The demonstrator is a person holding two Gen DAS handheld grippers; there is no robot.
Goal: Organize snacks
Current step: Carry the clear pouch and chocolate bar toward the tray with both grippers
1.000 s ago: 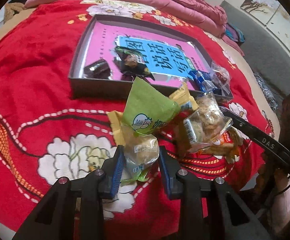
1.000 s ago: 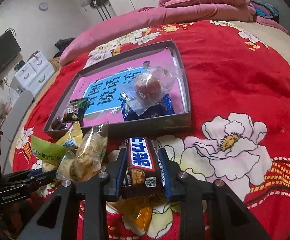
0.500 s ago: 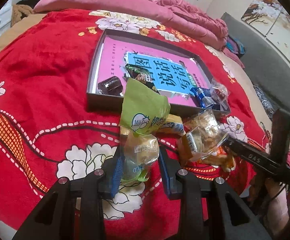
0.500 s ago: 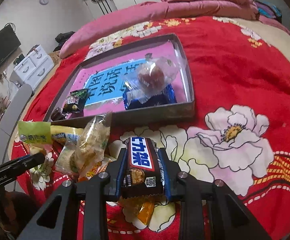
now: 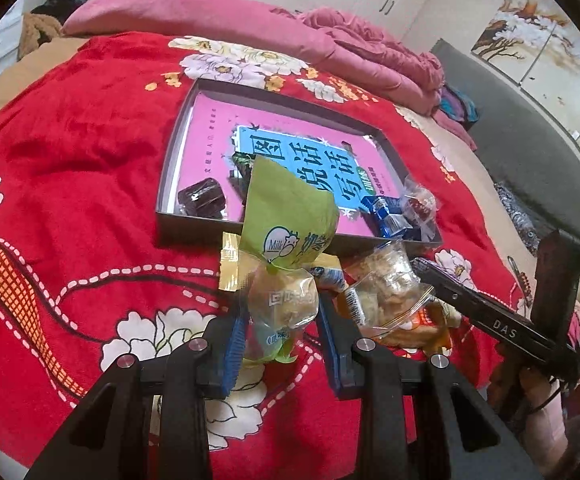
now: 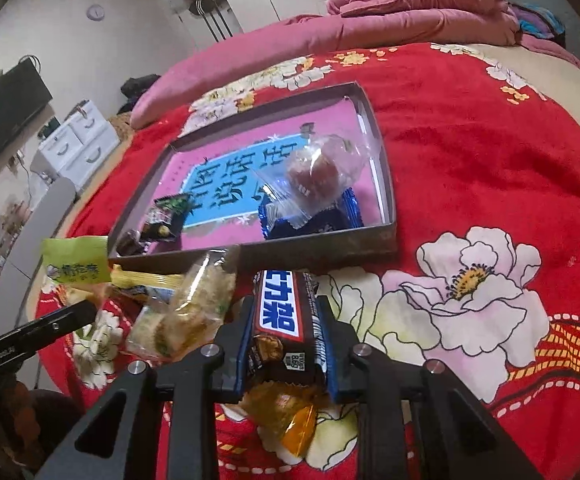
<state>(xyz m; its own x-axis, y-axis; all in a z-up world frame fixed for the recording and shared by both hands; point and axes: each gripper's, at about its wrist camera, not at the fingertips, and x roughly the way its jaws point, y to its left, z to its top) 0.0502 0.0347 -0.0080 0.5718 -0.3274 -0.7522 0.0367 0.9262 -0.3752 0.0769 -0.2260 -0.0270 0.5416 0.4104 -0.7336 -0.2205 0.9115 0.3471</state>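
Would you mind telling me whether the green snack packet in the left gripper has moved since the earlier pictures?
Yes. The green snack packet has risen and now overlaps the tray floor more than before.

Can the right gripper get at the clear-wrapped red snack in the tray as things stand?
Probably not yet: the right gripper is shut on the chocolate bar, so its fingers are occupied. The red snack lies uncovered atop the tray.

My right gripper [image 6: 286, 346] is clamped on a chocolate bar [image 6: 286, 320], both pads pressing its sides, just in front of the shallow box [image 6: 385, 200]. Inside the box, at its near right corner, a clear-wrapped red candy [image 6: 313, 176] rests on a blue wrapper [image 6: 349, 208]. Left of the box's near wall lie a clear puffed-snack bag [image 6: 194, 308] and a green packet [image 6: 76, 260]. My left gripper [image 6: 38, 332] pokes in beyond them.
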